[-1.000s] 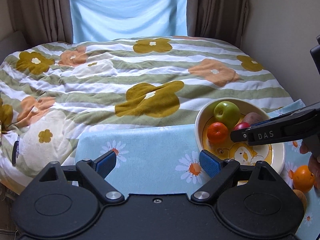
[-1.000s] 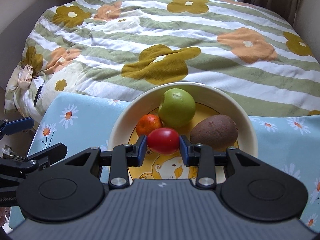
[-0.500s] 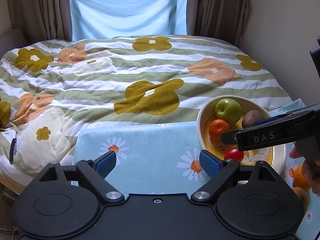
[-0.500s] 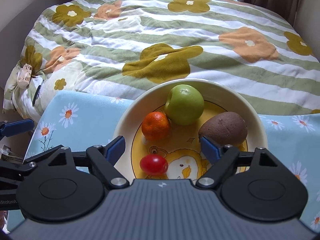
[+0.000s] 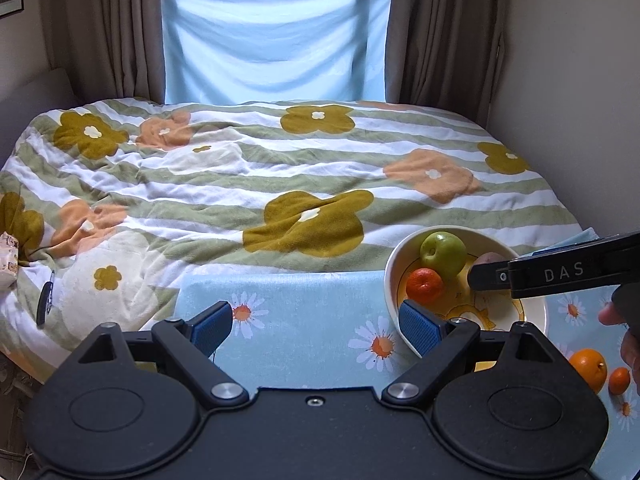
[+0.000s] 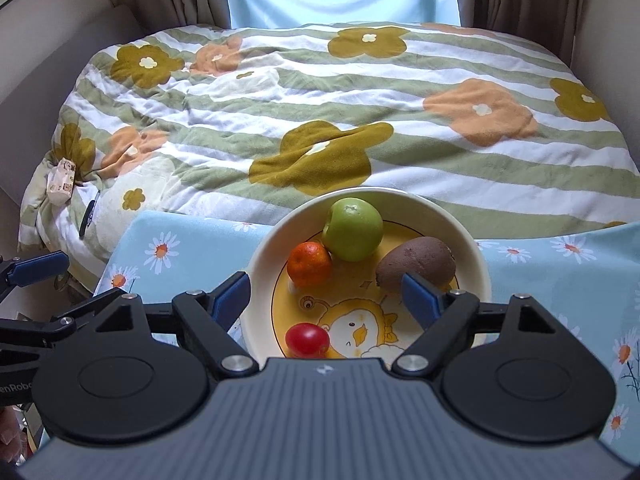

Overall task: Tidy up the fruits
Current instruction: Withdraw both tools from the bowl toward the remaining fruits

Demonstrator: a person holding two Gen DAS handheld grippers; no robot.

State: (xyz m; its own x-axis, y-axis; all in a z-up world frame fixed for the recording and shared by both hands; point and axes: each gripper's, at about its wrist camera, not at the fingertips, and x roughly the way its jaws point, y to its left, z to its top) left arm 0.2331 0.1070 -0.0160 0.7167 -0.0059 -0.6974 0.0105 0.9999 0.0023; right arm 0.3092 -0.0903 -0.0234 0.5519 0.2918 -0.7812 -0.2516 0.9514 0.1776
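Note:
A cream bowl [image 6: 478, 270] with a yellow duck print stands on the blue daisy cloth [image 6: 188, 236]. It holds a green apple [image 6: 353, 229], a small orange [image 6: 309, 264], a brown kiwi [image 6: 416, 264] and a red tomato [image 6: 307, 339]. My right gripper [image 6: 327, 297] is open and empty above the bowl's near side, with the tomato just below it. My left gripper [image 5: 316, 322] is open and empty over the cloth, left of the bowl [image 5: 394, 268]. Two oranges [image 5: 588, 364] lie on the cloth at the right.
A bed with a striped flower quilt [image 5: 280, 176] fills the space behind the cloth. Curtains and a blue-covered window [image 5: 272, 36] are at the back. A wall [image 5: 580, 80] stands on the right. A small packet [image 6: 60, 182] lies at the quilt's left edge.
My right gripper opened and let the red tomato drop into the bowl, then drew back and up. My left gripper pulled back and rose a little.

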